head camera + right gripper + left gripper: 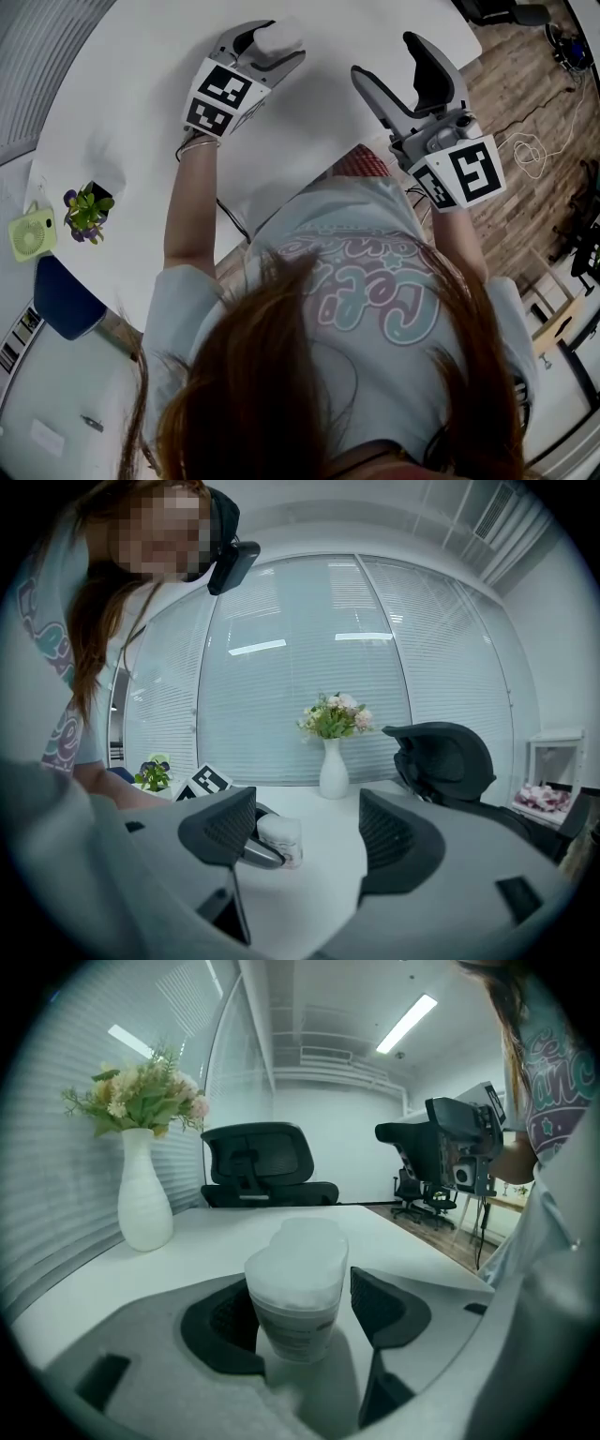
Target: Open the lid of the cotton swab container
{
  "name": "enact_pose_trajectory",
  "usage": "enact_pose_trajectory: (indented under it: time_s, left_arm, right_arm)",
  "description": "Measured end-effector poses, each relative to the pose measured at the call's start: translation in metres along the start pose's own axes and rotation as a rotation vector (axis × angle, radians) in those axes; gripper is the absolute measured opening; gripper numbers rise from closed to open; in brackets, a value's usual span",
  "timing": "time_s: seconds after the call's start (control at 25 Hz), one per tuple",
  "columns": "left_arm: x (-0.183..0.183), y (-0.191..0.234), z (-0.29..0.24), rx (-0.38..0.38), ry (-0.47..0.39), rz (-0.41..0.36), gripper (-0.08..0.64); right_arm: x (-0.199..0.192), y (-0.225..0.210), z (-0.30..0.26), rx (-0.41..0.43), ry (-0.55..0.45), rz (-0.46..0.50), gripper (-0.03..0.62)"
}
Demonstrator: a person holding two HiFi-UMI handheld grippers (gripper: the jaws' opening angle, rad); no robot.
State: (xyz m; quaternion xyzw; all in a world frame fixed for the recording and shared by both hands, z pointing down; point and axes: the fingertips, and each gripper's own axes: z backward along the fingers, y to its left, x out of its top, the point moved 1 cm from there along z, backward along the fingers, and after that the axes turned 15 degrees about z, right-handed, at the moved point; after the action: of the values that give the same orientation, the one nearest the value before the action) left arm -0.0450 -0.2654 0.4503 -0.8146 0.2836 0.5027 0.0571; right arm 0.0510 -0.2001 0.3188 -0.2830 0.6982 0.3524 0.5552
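Observation:
The cotton swab container (278, 37), a white tub with its frosted lid closed, stands on the white table (122, 112) at the far side. My left gripper (277, 45) is shut on the cotton swab container. In the left gripper view the cotton swab container (298, 1288) fills the gap, with the black pads (375, 1305) against its sides. My right gripper (382, 56) is open and empty, raised to the right of the tub and apart from it. The right gripper view looks between its jaws (305, 832) at the cotton swab container (281, 839) and the left gripper's finger (251, 851).
A white vase of flowers (143, 1204) and a black office chair (258, 1166) stand beyond the tub. A small potted plant (86, 211) and a green fan (33, 232) sit at the table's left. Cables (530, 150) lie on the wooden floor to the right.

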Motion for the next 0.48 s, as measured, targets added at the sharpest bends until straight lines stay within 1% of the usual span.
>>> enact_pose_trajectory:
  time_s: [0.08,0.12,0.16,0.36,0.48]
  left_arm:
    - [0.0002,-0.0011,-0.0002,0.004,0.013,-0.012,0.279]
    - [0.0004,-0.001,-0.0002,0.01,0.017,-0.019,0.267]
    - [0.0008,-0.0008,-0.0002,0.015,0.018,-0.025,0.233]
    - [-0.0006,-0.0021,-0.0007,0.02,0.024,-0.033,0.227]
    - [-0.0005,-0.0021,-0.0013,0.015,0.026,-0.037,0.221]
  right_arm:
    - [0.0012,0.0003,0.0006,0.0,0.001,0.002,0.33]
    - [0.0018,0.0003,0.0009,0.0,0.001,0.002,0.33]
    - [0.0023,0.0001,0.0011,-0.001,0.001,0.002,0.331]
    - [0.0018,0.0023,-0.0003,0.004,0.007,-0.002,0.331]
    - [0.0036,0.004,-0.0026,0.004,0.006,0.015,0.33]
